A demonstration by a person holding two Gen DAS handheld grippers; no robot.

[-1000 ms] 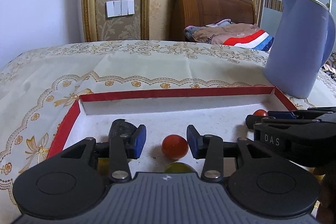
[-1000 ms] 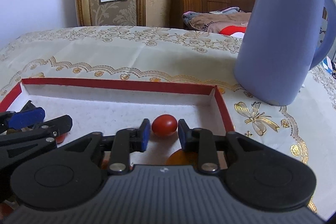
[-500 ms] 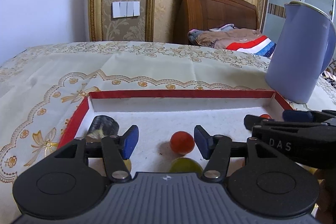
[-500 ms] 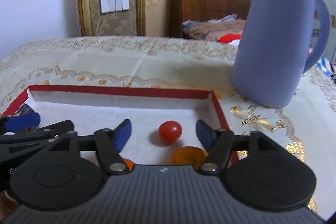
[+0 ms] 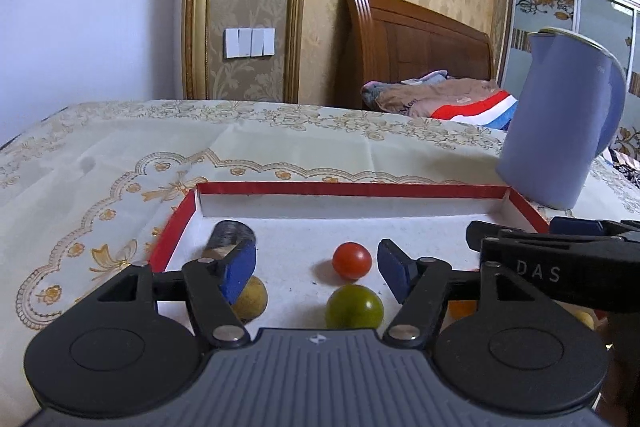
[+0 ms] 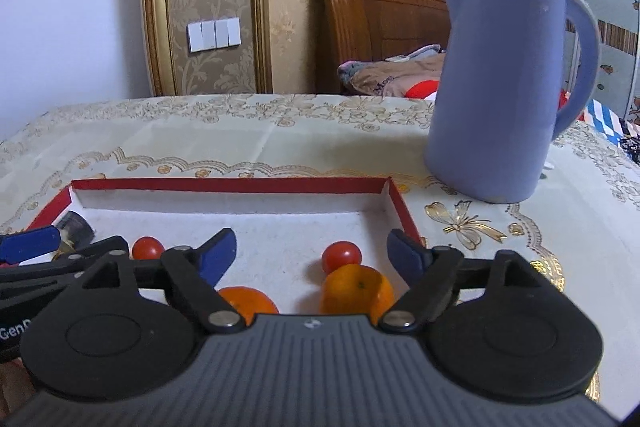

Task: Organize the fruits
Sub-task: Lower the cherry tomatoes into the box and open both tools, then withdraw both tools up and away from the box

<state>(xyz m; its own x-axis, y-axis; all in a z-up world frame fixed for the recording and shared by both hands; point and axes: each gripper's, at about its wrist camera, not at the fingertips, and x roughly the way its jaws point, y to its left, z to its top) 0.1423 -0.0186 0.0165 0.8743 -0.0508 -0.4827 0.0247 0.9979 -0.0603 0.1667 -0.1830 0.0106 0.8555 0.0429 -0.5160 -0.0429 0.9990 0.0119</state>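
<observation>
Resting on the white floor of the red-rimmed tray, left to right: a tan fruit, red tomato, green fruit. Left gripper and right gripper have just been opening; both wide, holding nothing.

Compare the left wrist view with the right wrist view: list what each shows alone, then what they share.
Left wrist only: a green fruit and a yellowish fruit near the open left gripper.
Right wrist only: two oranges near the open right gripper.
Shared: the red-rimmed tray, the blue kettle, and a dark object in the tray's left corner.
</observation>
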